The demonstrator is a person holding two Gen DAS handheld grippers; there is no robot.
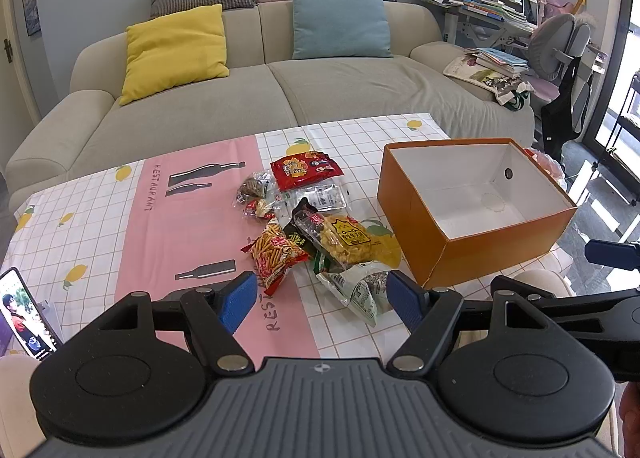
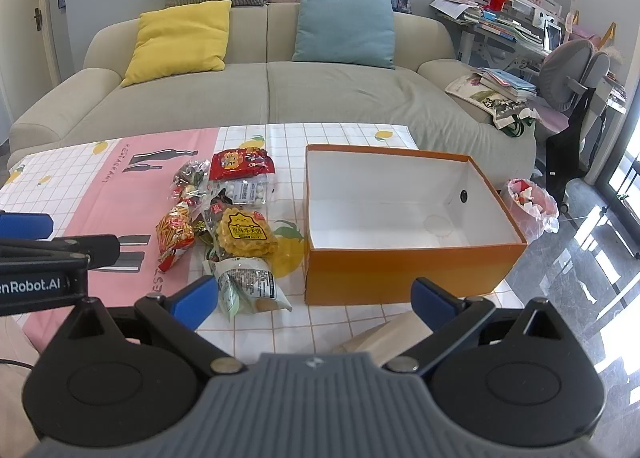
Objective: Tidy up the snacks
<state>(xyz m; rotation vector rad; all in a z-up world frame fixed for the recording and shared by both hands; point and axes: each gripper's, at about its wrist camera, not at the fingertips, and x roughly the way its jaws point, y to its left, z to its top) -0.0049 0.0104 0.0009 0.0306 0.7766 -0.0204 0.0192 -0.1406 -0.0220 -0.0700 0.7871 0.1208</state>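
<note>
A pile of snack packets lies mid-table: a red packet (image 1: pixel 306 169), a clear packet of white candies (image 1: pixel 320 197), a red stick-snack bag (image 1: pixel 276 252), a yellow cracker bag (image 1: pixel 347 238) and a pale green packet (image 1: pixel 358 290). An empty orange box (image 1: pixel 472 202) with a white inside stands to their right. My left gripper (image 1: pixel 322 300) is open and empty, just in front of the green packet. My right gripper (image 2: pixel 316 300) is open and empty, in front of the box (image 2: pixel 400 218) and right of the green packet (image 2: pixel 248 286).
The table (image 1: pixel 80 218) has a pink and white checked cloth. A phone (image 1: pixel 24 314) stands at its near left. A beige sofa (image 1: pixel 280 90) with cushions is behind. A desk, a chair and a bin bag (image 2: pixel 532 206) are to the right. A wooden block (image 2: pixel 384 338) lies at the table's near edge.
</note>
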